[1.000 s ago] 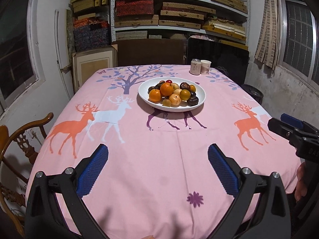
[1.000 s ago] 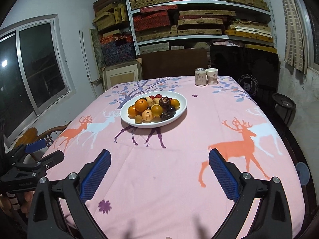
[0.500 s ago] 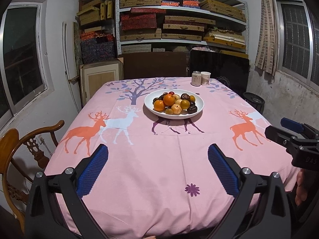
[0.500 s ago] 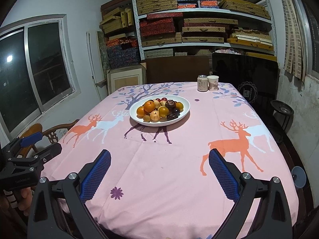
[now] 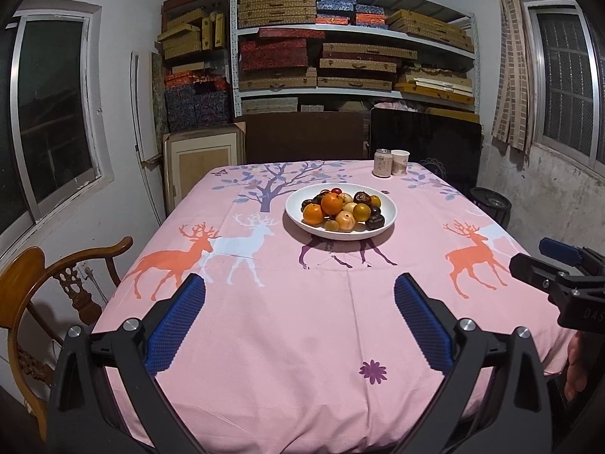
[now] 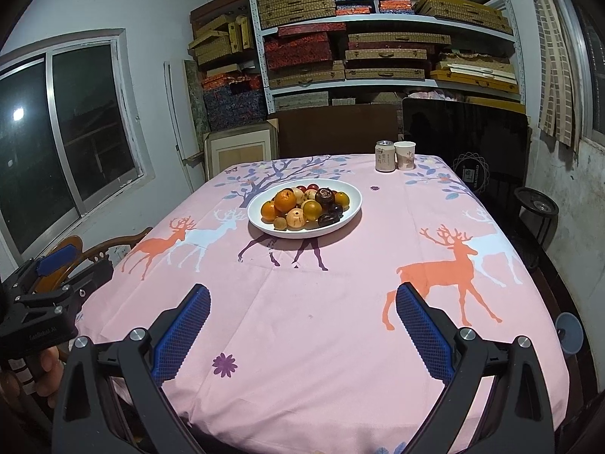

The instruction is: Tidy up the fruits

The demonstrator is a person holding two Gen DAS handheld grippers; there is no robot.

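Observation:
A white bowl point(image 5: 389, 216) heaped with several fruits, oranges point(image 5: 331, 203), yellow, tan and dark ones, stands in the middle of a table under a pink deer-print cloth point(image 5: 302, 302). It also shows in the right wrist view point(image 6: 353, 204). My left gripper point(image 5: 298, 314) is open and empty, held back over the table's near edge, far from the bowl. My right gripper point(image 6: 302, 317) is open and empty, likewise at the near edge. Each gripper shows at the side of the other's view.
A drink can point(image 5: 382, 162) and a paper cup point(image 5: 400, 162) stand at the table's far right. A wooden chair point(image 5: 56, 283) stands at the left. A dark panel point(image 5: 427, 143) and shelves of boxes point(image 5: 340, 53) are behind. A black stool point(image 6: 536, 208) stands on the right.
Both grippers have pulled back from the table and risen a little, so the bowl looks farther and more of the room shows. Both stayed open.

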